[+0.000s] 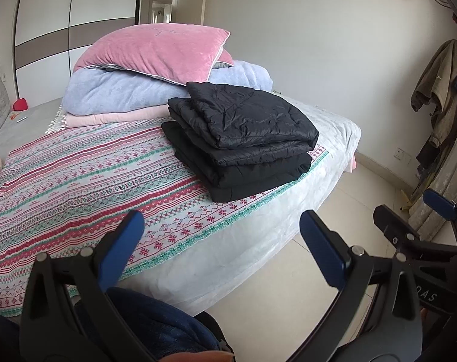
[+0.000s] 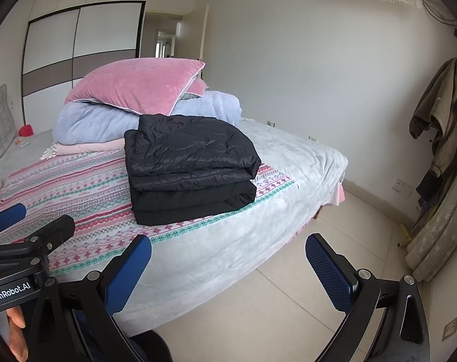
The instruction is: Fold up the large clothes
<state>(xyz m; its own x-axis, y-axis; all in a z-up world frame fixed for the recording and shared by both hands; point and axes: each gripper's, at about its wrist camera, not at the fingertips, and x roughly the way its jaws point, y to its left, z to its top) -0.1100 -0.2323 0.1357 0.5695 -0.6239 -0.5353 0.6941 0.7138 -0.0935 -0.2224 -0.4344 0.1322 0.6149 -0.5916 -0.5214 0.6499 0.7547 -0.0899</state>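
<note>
Item: black quilted jacket (image 1: 240, 138), folded and stacked on patterned bedspread (image 1: 77, 175). Left gripper (image 1: 222, 247) and right gripper (image 2: 228, 268) spread, empty. Folding apparently complete; next, likely withdrawal.

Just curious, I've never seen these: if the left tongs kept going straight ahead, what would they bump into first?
Probably the bed: its near edge with the patterned cover lies right between the open left tongs. The folded black coat sits farther back and above that line. Depth is hard to judge through the fisheye.
</note>
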